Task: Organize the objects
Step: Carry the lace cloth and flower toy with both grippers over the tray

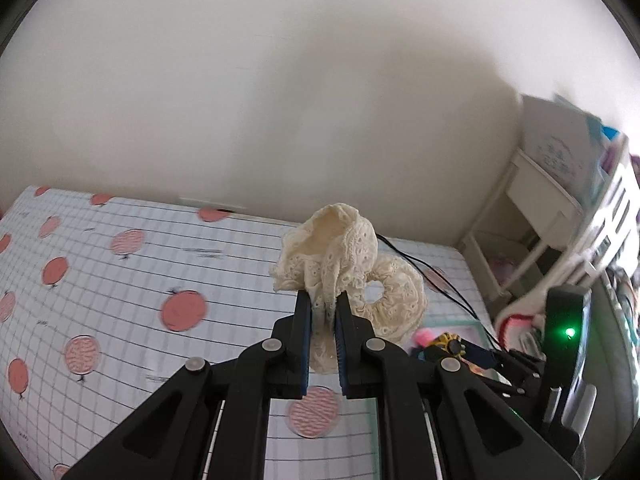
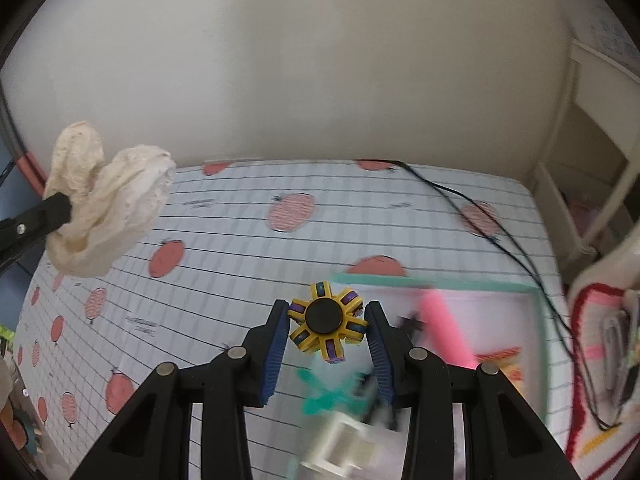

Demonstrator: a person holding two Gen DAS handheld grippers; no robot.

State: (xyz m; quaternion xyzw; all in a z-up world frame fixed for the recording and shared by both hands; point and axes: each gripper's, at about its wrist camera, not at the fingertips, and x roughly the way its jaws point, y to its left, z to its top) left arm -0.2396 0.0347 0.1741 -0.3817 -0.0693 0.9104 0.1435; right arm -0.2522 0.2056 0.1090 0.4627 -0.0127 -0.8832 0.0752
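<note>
Both items are held clear of the worktop [image 2: 224,264], which is covered by a gridded cloth printed with red fruit. The left hand-held gripper [image 1: 322,300] is closed to a narrow gap on a cream lace scrunchie [image 1: 344,264]; the fabric is pinched between the blue pads, with one loop standing above the fingertips and a second ring hanging to the right. In the right wrist view the same scrunchie [image 2: 108,200] is seen lifted above the left side of the worktop, apart from the cloth. The right hand-held gripper [image 2: 327,326] is clamped on a yellow fidget spinner [image 2: 326,322] with a black hub, its lobes bearing against both pads; it hangs over the near right part of the worktop. Beneath and beyond it lies a teal-bordered tray [image 2: 440,282] holding a pink stick-like object [image 2: 444,326], blurred. A teal clip-like thing and a white object are seen blurred below the fingers; neither can be identified. A black cable [image 2: 480,216] runs across the far right corner, and a white shelf unit [image 1: 548,200] stands past the right edge. The step in hand is judged to be transport: both picks look complete, neither placement begun. The destination cannot be confirmed; the tray is the likely one. The next move calls for a lowering over the chosen spot and release only once the item is supported, the cable being kept clear. The scrunchie is soft and may snag on the pads at release; the spinner may roll or turn if dropped from height.
</note>
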